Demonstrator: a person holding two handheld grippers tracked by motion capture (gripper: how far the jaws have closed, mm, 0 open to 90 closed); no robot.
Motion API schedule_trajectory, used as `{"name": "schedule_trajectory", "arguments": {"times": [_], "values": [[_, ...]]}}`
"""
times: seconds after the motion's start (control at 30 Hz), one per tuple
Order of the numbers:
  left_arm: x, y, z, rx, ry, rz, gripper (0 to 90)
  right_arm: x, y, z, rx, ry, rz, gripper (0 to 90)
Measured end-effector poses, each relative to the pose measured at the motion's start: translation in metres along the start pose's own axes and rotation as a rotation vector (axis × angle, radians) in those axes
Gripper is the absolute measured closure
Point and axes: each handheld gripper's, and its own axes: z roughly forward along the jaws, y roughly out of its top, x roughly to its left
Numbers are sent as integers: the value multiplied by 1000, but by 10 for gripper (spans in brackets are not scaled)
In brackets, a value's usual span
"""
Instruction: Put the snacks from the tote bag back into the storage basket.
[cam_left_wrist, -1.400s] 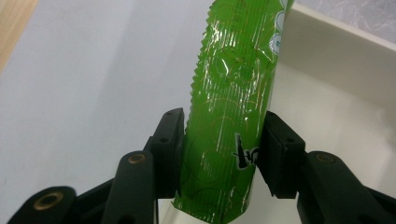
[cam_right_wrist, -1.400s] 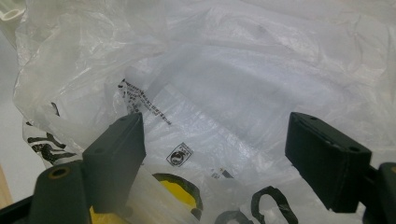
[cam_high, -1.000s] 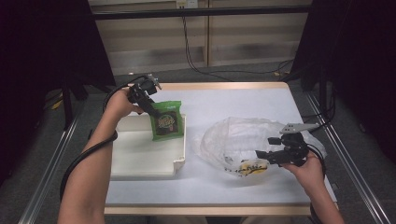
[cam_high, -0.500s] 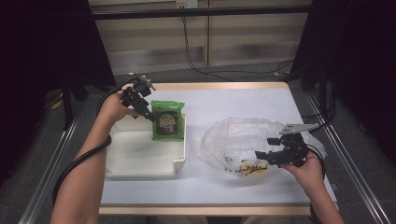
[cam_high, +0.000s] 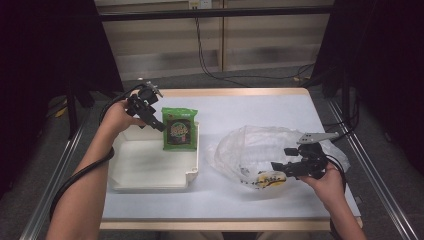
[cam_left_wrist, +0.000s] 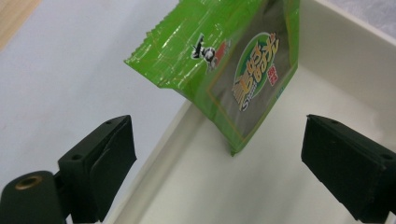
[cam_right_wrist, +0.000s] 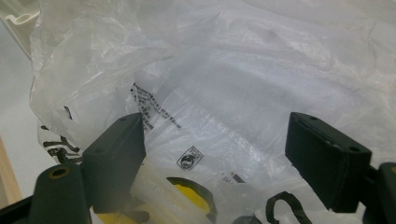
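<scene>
A green snack packet (cam_high: 179, 129) stands tilted against the far right wall of the white tray (cam_high: 150, 167). My left gripper (cam_high: 156, 123) hovers just left of it over the tray's far edge. In the left gripper view its jaws have just been opening and stand wide; the packet (cam_left_wrist: 233, 65) lies beyond them, touched by neither pad, above the tray's wall (cam_left_wrist: 336, 42). My right gripper (cam_high: 281, 170) reaches into the near edge of a crumpled clear plastic bag (cam_high: 260, 142). Its jaws are apart over the bag (cam_right_wrist: 233, 70), near a yellow print.
The table (cam_high: 250, 107) is white with a wooden rim; its far half is bare. Metal rails run along both sides. A black cable trails from the left gripper past the forearm.
The left gripper let go of the green packet and drew back a little to the left. The packet now leans in the tray's far right corner. The right hand kept still.
</scene>
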Motion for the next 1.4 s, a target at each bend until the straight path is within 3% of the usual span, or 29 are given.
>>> {"name": "schedule_trajectory", "arguments": {"times": [0.07, 0.23, 0.33, 0.4, 0.43, 0.47, 0.53, 0.57, 0.63, 0.67, 0.7, 0.73, 0.8, 0.87, 0.97, 1.0, 1.03, 1.07, 1.17, 1.2, 1.23, 1.27, 1.3, 1.33, 1.4], "values": [[-3, -1, 1, -20, -6, -26, 96, 2, -1, 2, 2, 4, -2, 200], [-6, -3, -3, -43, -4, -30, 90, 3, -2, 1, 9, 3, 3, 200], [-7, -2, -7, -22, -6, -7, 84, 2, -3, 0, 1, 4, -1, 200], [-11, -3, -7, -41, -10, -30, 78, 3, -3, -1, 0, 1, 3, 200], [-9, -2, -9, -9, -10, 12, 77, 3, -3, -2, 1, 1, 2, 200], [-13, -3, -7, -42, -14, -33, 76, 3, -4, -3, -2, -2, 0, 200], [-15, -5, -8, -16, -14, -10, 74, 3, -4, -4, 2, 1, 4, 199], [-18, -7, -6, -29, -18, -32, 70, 3, -5, -4, 1, 0, 3, 199], [-19, -10, -7, -23, -21, -27, 69, 3, -5, -5, 2, -2, 2, 199], [-19, -11, -8, -13, -18, -6, 69, 3, -5, -6, 1, -2, 4, 199], [-22, -13, -7, -28, -21, -37, 69, 3, -5, -7, -2, -3, 7, 199], [-22, -15, -9, -17, -23, -20, 68, 3, -4, -7, -7, 0, -1, 199], [-25, -18, -10, -35, -23, -41, 69, 4, -3, -8, -9, -3, 0, 199], [-24, -20, -13, -5, -22, -8, 70, 5, -1, -8, -15, 1, -7, 199], [-29, -24, -12, -49, -30, -51, 68, 7, 0, -7, -16, 3, -10, 198], [-28, -25, -14, -26, -31, -17, 68, 7, 0, -7, -13, 5, -9, 198], [-31, -26, -13, -51, -33, -50, 67, 8, 0, -6, -12, 4, -11, 198], [-32, -27, -13, -61, -37, -58, 67, 8, 0, -6, -10, 5, -11, 198], [-34, -29, -13, -73, -45, -50, 67, 8, 1, -5, -9, 9, -16, 198], [-33, -30, -14, -46, -44, -10, 68, 8, 1, -5, -9, 9, -12, 198], [-36, -30, -12, -66, -40, -46, 67, 8, 1, -5, -9, 9, -12, 198], [-36, -31, -12, -58, -40, -27, 67, 8, 1, -5, -10, 8, -11, 198], [-38, -33, -11, -78, -44, -48, 67, 9, 1, -5, -8, 8, -7, 198], [-38, -33, -12, -73, -44, -30, 67, 9, 2, -5, -11, 10, -10, 198], [-41, -35, -10, -101, -52, -51, 69, 9, 2, -5, -12, 11, -10, 198]]}}
